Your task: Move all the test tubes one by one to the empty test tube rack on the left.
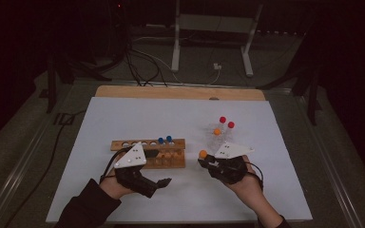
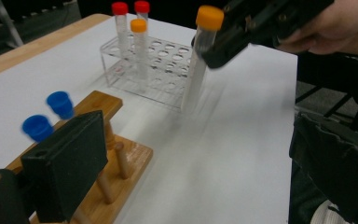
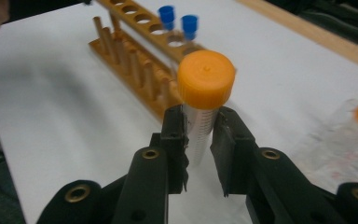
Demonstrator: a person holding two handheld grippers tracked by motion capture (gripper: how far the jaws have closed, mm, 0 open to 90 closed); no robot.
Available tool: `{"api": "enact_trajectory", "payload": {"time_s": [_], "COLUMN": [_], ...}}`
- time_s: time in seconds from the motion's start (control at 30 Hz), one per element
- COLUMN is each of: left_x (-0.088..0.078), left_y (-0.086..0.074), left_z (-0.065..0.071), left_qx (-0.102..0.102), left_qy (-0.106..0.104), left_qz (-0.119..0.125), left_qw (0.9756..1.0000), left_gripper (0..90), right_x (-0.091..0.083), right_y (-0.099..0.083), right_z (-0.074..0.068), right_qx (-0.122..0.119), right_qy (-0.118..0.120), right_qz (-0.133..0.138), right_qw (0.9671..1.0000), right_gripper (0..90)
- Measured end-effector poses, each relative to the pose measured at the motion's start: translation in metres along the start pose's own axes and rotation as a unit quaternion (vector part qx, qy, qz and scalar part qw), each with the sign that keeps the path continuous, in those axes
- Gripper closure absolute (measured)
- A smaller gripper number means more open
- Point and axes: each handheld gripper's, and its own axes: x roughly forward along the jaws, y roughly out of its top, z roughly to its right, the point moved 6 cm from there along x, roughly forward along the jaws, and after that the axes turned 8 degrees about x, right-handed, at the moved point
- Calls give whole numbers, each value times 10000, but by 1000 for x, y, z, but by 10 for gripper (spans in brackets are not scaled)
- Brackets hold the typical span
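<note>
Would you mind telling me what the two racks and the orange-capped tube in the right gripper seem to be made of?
The brown rack looks like varnished wood: warm tone, turned pegs. The clear rack seems to be transparent plastic, perhaps acrylic; the sheet shows through it. The orange-capped tube looks like clear plastic with printed graduations and a matte, ribbed cap, pinched between the right gripper jaws.

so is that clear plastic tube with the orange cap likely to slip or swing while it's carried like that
Probably a little. The right gripper pinches the clear plastic tube with the orange screw cap just under the cap, so its long body hangs free and may swing. The smooth round wall could slip. It looks empty, so likely light, and the wider cap should catch on the gripper.
</note>
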Motion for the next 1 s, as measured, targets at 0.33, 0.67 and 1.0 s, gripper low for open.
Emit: {"api": "enact_trajectory", "payload": {"time_s": [0.33, 0.67, 1.0], "left_x": [24, 50, 63], "left_y": [17, 30, 30], "left_z": [3, 7, 12], "left_qx": [129, 266, 433], "left_qy": [-185, -182, -326], "left_qz": [66, 85, -37], "left_qw": [9997, 9994, 9985], "left_gripper": [179, 448, 699], "right_x": [13, 14, 14], "right_y": [-10, -12, -13], "right_z": [-21, -27, -25], "right_qx": [-133, -168, -146], "right_qy": [294, 402, 375], "right_qz": [-235, -283, -284], "right_qw": [9992, 9987, 9988], "right_gripper": [746, 746, 746]}}
